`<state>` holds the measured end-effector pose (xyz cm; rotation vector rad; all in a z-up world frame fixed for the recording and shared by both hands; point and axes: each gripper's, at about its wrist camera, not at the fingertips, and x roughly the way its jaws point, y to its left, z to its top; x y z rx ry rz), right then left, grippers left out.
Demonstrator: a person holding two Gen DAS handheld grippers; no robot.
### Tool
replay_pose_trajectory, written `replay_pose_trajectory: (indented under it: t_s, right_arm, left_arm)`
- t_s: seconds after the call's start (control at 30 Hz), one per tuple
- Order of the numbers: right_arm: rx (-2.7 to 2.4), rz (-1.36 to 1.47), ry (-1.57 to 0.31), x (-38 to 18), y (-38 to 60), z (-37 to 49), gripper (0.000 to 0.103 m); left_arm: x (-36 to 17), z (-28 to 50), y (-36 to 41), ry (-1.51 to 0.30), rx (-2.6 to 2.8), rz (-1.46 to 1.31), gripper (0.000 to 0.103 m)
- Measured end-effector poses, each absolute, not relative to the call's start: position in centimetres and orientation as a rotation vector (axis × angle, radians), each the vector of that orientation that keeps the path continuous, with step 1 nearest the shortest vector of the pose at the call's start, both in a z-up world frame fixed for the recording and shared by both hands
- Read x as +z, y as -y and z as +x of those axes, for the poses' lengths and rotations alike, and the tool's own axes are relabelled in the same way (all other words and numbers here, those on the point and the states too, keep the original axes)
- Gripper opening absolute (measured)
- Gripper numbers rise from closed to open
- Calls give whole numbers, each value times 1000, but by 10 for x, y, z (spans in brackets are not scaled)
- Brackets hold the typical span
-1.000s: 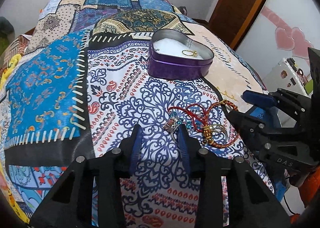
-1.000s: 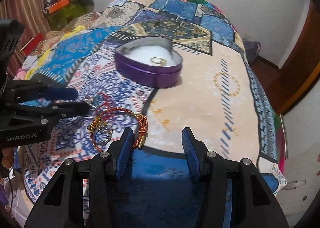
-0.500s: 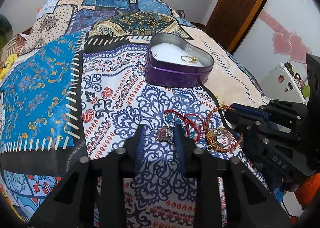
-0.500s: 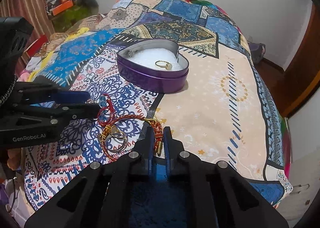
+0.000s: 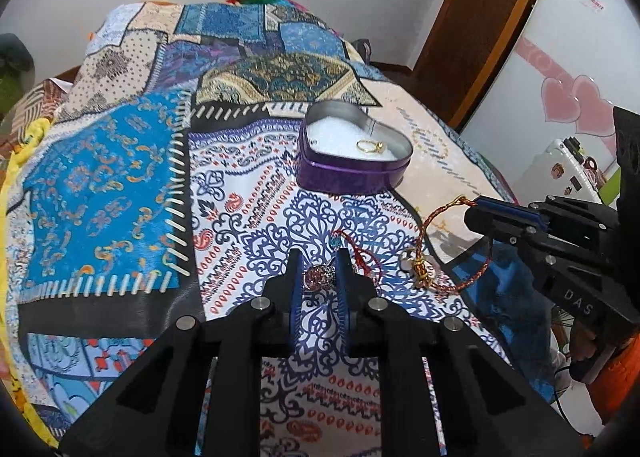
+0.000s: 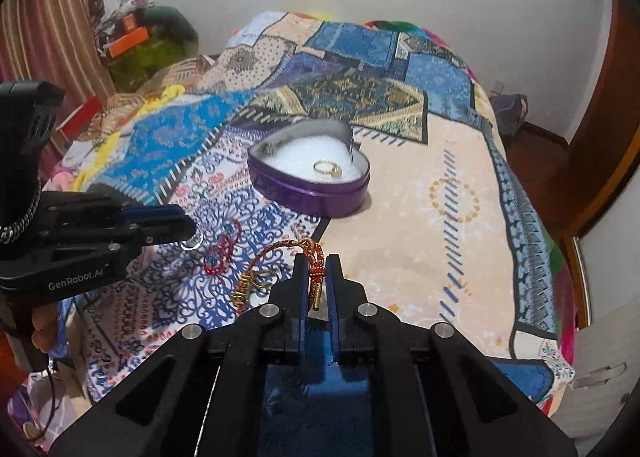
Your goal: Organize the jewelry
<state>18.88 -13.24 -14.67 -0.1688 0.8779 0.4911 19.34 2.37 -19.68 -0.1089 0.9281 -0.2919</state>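
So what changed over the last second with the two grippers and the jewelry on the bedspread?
Both sets of jaws have just been closing. The right gripper clamped the red-and-gold braided cord bracelet and lifted that end off the patchwork bedspread. The left gripper closed on the sparkly pink charm. The purple heart-shaped tin and the gold ring inside it stayed put.

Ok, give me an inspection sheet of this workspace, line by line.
Surface: patchwork bedspread, patterned, on a bed.
Job's things: gold ring lying in the open purple heart tin; red-gold braided bracelet; sparkly ring; red cord.
Clutter: nothing seen on the bedspread.
Grippers: left gripper shut on the sparkly ring; right gripper shut on the bracelet.
Cables: nothing seen on the bedspread.
Surroundings: wooden door, striped curtain.
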Motion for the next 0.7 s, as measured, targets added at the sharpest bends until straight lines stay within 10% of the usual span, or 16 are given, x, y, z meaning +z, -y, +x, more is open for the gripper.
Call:
replay_pose_trajectory:
  t_s: [0.7]
  right_arm:
    - [462, -109, -734, -98, 148, 182, 7]
  left_arm:
    - [-129, 177, -25, -746, -226, -49, 15]
